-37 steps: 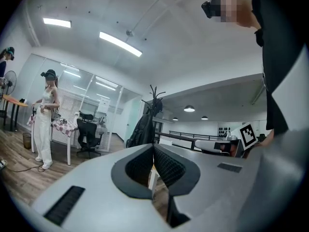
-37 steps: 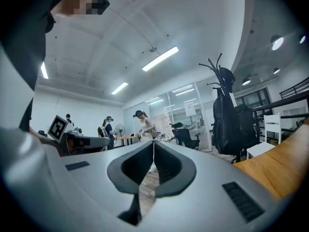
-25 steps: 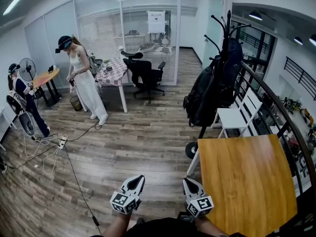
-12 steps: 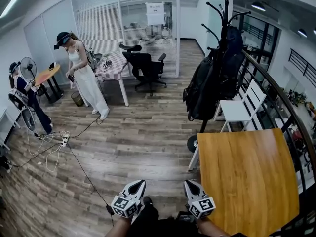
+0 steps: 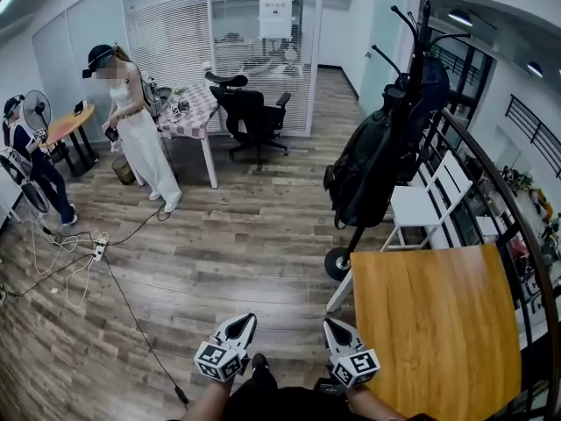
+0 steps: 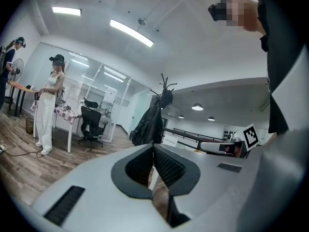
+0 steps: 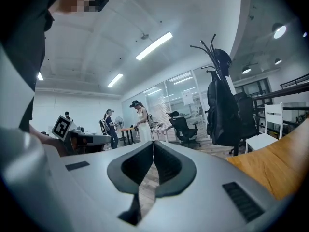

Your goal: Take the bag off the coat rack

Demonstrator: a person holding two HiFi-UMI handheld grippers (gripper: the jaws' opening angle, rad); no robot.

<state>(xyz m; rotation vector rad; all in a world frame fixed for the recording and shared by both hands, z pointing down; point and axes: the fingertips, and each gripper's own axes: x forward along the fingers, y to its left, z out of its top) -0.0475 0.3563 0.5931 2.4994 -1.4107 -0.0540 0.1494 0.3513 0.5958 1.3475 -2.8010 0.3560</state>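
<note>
A black backpack [image 5: 368,178] hangs from a tall black metal coat rack [image 5: 425,33] at the right of the room, its body drooping along the slanted pole towards the round base. A second dark bluish item [image 5: 436,82] hangs higher on the same rack, just above the backpack. The rack stands on a wood-plank floor [image 5: 219,253], just beside a white slatted chair [image 5: 421,204] and a curved dark railing [image 5: 500,191].

At the bottom of the head view the left claw [image 5: 242,319] and the right claw [image 5: 334,322] are held side by side, each with its marker cube facing up, both pointing into the room and well apart from the rack. In the left gripper view the left claw [image 6: 153,146] has its jaws pressed together with nothing between them, and the backpack [image 6: 147,127] shows beyond the tips. In the right gripper view the right claw [image 7: 153,142] is likewise pressed together and empty, with the backpack [image 7: 222,115] off to the right.

An orange-brown wooden counter [image 5: 438,323] with a bare top lies to the right of the right claw, between it and the rack. Further off, a person in white clothes [image 5: 140,139] stands near a table with a checked cloth [image 5: 188,117] and a black office chair [image 5: 250,121], and a person in dark clothes [image 5: 26,160] stands at the left edge. Loose cables [image 5: 96,253] trail over the floor.
</note>
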